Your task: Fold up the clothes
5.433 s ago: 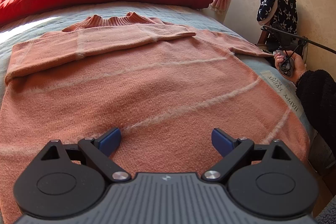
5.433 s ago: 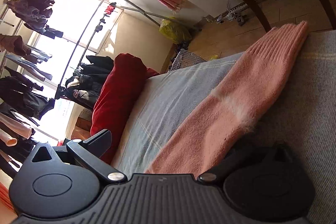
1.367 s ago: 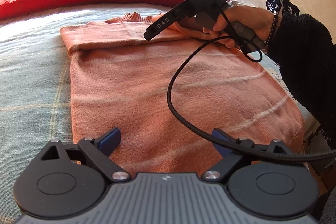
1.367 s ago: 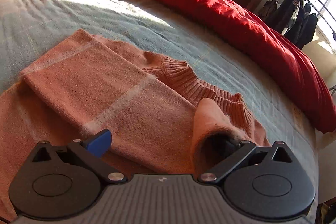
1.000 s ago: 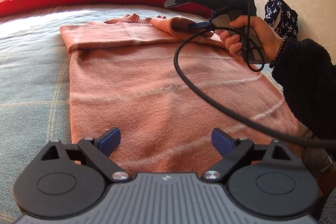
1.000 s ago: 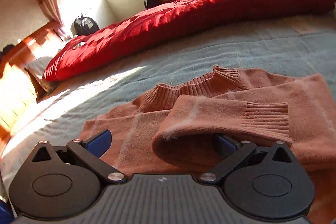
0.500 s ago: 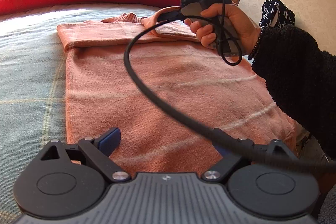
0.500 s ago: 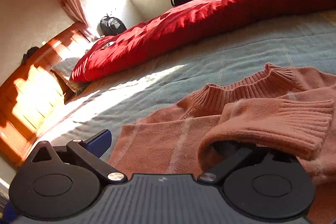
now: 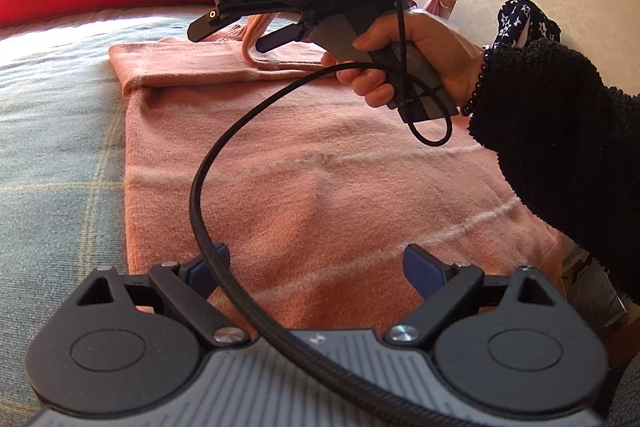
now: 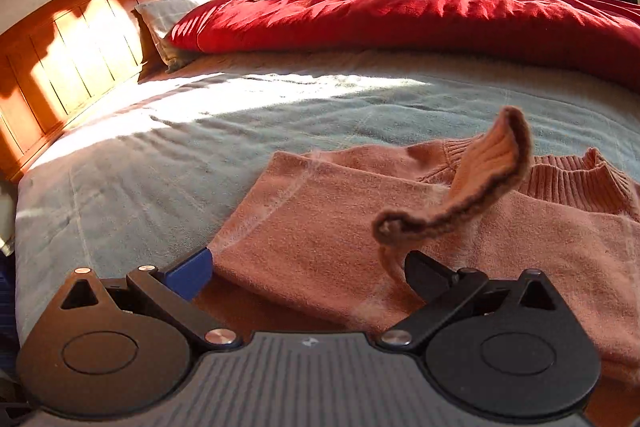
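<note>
We are carrying the sleeve cuff [image 10: 472, 187] draped over one finger of our spread-open right gripper [image 10: 308, 267], not pinched, so it is likely slipping off. Our left gripper [image 9: 316, 263] is hanging open and empty, with the cable [image 9: 208, 163] crossing one finger and risking a snag on the sweater [image 9: 320, 187].

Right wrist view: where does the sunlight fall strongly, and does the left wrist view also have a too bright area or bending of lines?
Right wrist view: hard sun on the headboard and a washed-out patch on the blanket. Left wrist view: glare on the blanket's far part, beside the sweater; the fisheye bends the edges.
</note>
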`<control>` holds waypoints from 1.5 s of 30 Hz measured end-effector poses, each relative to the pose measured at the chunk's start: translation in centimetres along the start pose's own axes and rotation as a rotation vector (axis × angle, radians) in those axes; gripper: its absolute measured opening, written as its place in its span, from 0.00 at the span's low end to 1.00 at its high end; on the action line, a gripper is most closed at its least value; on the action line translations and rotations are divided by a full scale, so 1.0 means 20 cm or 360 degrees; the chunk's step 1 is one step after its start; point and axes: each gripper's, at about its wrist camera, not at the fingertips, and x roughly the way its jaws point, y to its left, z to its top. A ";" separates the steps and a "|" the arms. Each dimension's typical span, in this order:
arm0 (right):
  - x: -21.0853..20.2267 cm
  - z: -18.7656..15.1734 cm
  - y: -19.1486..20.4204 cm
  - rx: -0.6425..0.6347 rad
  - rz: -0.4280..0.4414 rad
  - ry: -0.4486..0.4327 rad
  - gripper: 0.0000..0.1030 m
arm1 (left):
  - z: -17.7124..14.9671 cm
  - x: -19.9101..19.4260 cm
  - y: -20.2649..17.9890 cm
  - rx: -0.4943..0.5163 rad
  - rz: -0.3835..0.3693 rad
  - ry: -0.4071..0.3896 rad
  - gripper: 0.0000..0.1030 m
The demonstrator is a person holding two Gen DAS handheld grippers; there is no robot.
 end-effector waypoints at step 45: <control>-0.86 -0.66 -1.25 0.0567 -0.1024 -0.0141 1.00 | 0.12 0.19 -0.19 0.0179 0.0129 0.0113 0.91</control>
